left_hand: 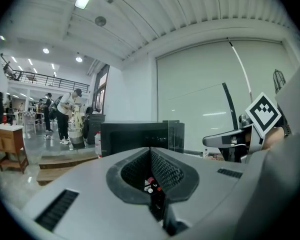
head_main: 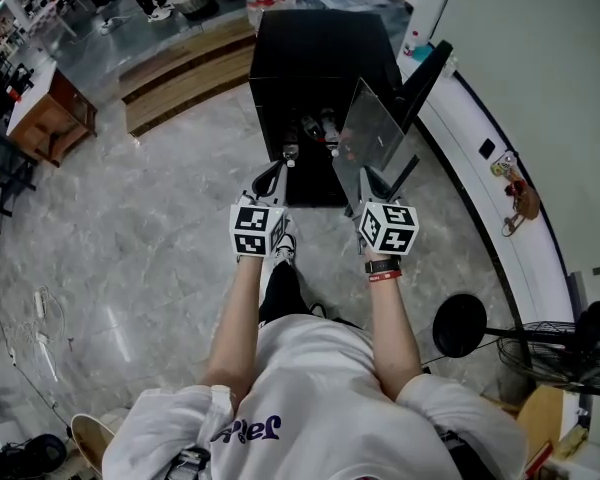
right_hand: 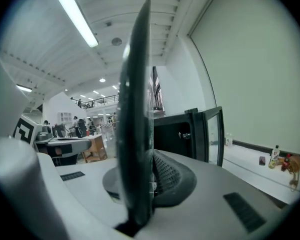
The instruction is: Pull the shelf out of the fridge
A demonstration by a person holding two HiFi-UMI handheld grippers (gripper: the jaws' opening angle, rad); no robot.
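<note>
A small black fridge (head_main: 320, 58) stands on the floor ahead of me, its door (head_main: 425, 83) swung open to the right. The glass shelf (head_main: 375, 128) is outside the fridge, tilted up on edge in front of its opening. My right gripper (head_main: 370, 183) is shut on the shelf's near edge. In the right gripper view the shelf (right_hand: 135, 134) stands edge-on between the pads, with the fridge (right_hand: 177, 134) behind it. My left gripper (head_main: 270, 180) hangs to the left of the shelf, shut and holding nothing (left_hand: 151, 156). Bottles (head_main: 315, 133) show in the fridge's opening.
A white ledge (head_main: 500, 168) runs along the wall at the right, with a small toy (head_main: 520, 198) on it. A floor fan (head_main: 570, 353) and a round black stool (head_main: 460, 323) stand at the near right. A wooden platform (head_main: 180, 68) lies left of the fridge. People (left_hand: 67, 116) stand far off.
</note>
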